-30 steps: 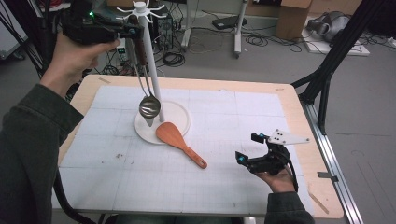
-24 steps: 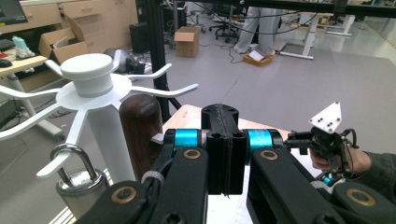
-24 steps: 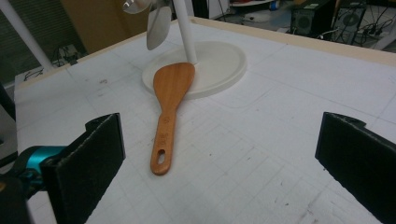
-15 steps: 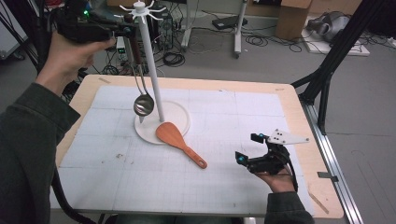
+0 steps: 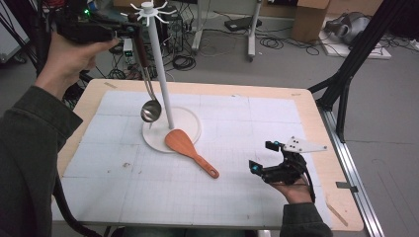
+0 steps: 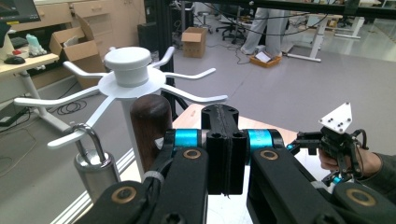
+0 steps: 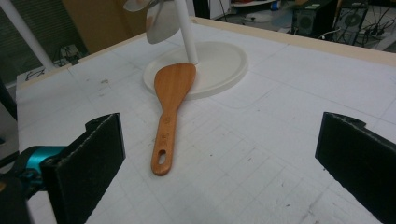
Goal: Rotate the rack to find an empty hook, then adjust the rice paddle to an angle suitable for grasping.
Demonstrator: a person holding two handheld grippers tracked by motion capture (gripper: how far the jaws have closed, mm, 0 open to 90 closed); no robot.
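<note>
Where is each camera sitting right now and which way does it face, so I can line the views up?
High view: above the person's side, looking forward and down on the table; both forearms and hands enter from below.
Left gripper view: rides the raised left gripper, facing the rack top and ladle handle; closed black jaws show.
Right gripper view: low over the table, facing the wooden spatula; open jaws show.
Shared: left gripper view and high view both show the right gripper.

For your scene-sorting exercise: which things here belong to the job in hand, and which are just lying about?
In the job:
- ladle, hanging by the rack
- white hook rack
- left gripper, shut
- wooden spatula, blade on the rack's base

Lying about:
- right gripper, open, resting on the table
- cardboard box on the floor
</note>
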